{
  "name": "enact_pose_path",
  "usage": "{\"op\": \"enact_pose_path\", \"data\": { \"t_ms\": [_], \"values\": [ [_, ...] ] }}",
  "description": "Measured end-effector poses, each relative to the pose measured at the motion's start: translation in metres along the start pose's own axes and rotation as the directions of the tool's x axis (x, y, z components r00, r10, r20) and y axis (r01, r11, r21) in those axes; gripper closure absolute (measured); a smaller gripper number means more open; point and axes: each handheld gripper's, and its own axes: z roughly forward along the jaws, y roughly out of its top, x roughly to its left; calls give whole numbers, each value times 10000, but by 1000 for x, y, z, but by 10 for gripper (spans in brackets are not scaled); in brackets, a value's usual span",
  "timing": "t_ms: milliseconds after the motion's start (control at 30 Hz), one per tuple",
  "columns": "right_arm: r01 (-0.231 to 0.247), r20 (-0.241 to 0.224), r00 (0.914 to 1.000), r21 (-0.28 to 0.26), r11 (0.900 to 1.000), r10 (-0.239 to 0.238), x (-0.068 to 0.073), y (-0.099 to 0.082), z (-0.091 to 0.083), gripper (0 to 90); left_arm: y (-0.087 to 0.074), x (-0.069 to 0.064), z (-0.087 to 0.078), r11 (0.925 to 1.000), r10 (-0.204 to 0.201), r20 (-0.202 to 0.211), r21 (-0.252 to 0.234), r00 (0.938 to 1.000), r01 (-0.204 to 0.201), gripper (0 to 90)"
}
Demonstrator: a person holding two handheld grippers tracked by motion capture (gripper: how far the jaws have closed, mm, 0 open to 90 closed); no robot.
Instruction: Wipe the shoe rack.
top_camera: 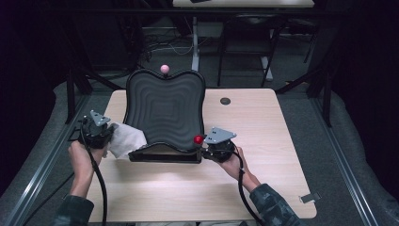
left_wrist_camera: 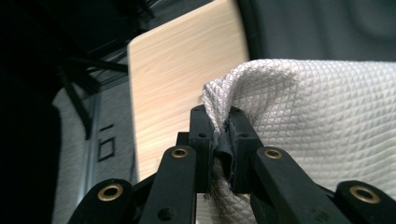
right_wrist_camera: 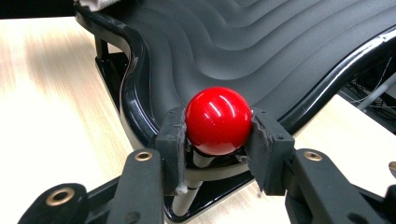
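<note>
A black tray (top_camera: 164,110) with a rippled surface stands tilted on the wooden table (top_camera: 273,141), its near edge resting on a black base. A pink ball knob (top_camera: 164,69) tops its far edge. At its near right corner a red ball knob (top_camera: 198,139) sits on a short stem. My right gripper (top_camera: 203,145) is shut on that red ball (right_wrist_camera: 218,120), one pad on each side, with the rippled tray (right_wrist_camera: 261,42) just behind. My left gripper (top_camera: 111,135) is at the tray's left side, shut on a fold of white quilted cloth (top_camera: 126,140). The cloth (left_wrist_camera: 327,121) spreads right from the left gripper (left_wrist_camera: 219,140).
A small round black disc (top_camera: 225,100) lies on the table beyond the tray's right side. A metal clip (top_camera: 309,197) sits at the table's near right edge. Desk legs and cables stand on the floor behind the table.
</note>
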Motion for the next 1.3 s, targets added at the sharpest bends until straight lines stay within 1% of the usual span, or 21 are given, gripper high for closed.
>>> {"op": "enact_pose_path", "data": {
  "t_ms": [33, 67, 100, 167, 233, 300, 333, 400, 500, 567, 600, 667, 867, 933, 1000, 1067, 1133, 1167, 1233, 1267, 1300],
  "values": [
    [-5, -11, 10000, -6, 10000, 5, 0, 0, 0, 601, -2, 2, 1, 9999, -112, 3, -3, 9999, 112, 829],
    [-4, -9, 10000, -7, 10000, 4, 0, 0, 0, 601, -4, 5, 1, 9997, -253, 105, -39, 9996, 253, 829],
    [-6, -9, 10000, -7, 10000, 6, 0, 0, 0, 601, -6, 7, 0, 9988, -445, 376, -187, 9983, 452, 828],
    [-14, -11, 10000, -19, 10000, 14, 0, 0, 0, 601, -5, 6, -3, 9972, -589, 652, -428, 9961, 618, 828],
    [-9, -17, 10000, -23, 10000, 9, 0, 0, 0, 601, -2, 2, -7, 9949, -652, 986, -705, 9930, 723, 828],
    [8, -12, 10000, -5, 10000, -8, 0, 0, 0, 601, 1, -3, -10, 9945, -533, 1203, -828, 9913, 636, 828],
    [7, -11, 10000, -3, 10000, -7, 0, 0, 0, 601, 2, -5, -11, 9940, -542, 1435, -869, 9882, 671, 828],
    [11, -19, 10000, -6, 10000, -11, 0, 0, 0, 601, 3, -10, -12, 9942, -453, 1594, -890, 9862, 601, 829],
    [19, -20, 10000, -9, 10000, -19, 0, 0, 0, 601, 5, -16, -13, 9945, -256, 1607, -959, 9867, 414, 830],
    [18, -25, 10000, -16, 10000, -18, 0, 0, 0, 601, 5, -18, -15, 9937, -246, 1619, -1039, 9865, 418, 830],
    [21, -18, 10000, -17, 10000, -21, 0, 0, 0, 601, 4, -19, -16, 9932, -292, 1718, -1061, 9847, 479, 831],
    [16, -22, 10000, -15, 10000, -16, 0, 0, 0, 601, 4, -23, -20, 9932, -161, 1757, -1111, 9843, 360, 831],
    [24, -3, 10000, -3, 10000, -24, 0, 0, 0, 601, 3, -33, -25, 9903, -15, 1773, -1364, 9842, 261, 831],
    [27, -4, 10000, 1, 10000, -27, 0, 0, 0, 601, 1, -40, -26, 9893, 108, 1852, -1447, 9826, 164, 831],
    [29, 1, 10000, 1, 10000, -29, 0, 0, 0, 601, -1, -51, -26, 9893, 397, 1885, -1457, 9813, -120, 831],
    [21, -8, 10000, -1, 10000, -21, 0, 0, 0, 601, -6, -64, -24, 9893, 624, 1753, -1407, 9825, -377, 831],
    [17, -8, 10000, -4, 10000, -17, 0, 0, 0, 601, -11, -70, -21, 9909, 680, 1753, -1262, 9822, -460, 831],
    [12, 1, 10000, -13, 10000, -12, 0, 0, 0, 601, -14, -73, -18, 9911, 811, 1677, -1177, 9825, -617, 831],
    [24, -10, 10000, 6, 10000, -24, 0, 0, 0, 601, -18, -77, -15, 9902, 762, 1424, -1274, 9869, -581, 831],
    [21, -20, 10000, -1, 10000, -21, 0, 0, 0, 601, -18, -76, -14, 9908, 701, 1435, -1252, 9872, -522, 831],
    [25, -11, 10000, 4, 10000, -25, 0, 0, 0, 601, -19, -75, -13, 9911, 497, 1455, -1297, 9881, -307, 831]
  ]
}}
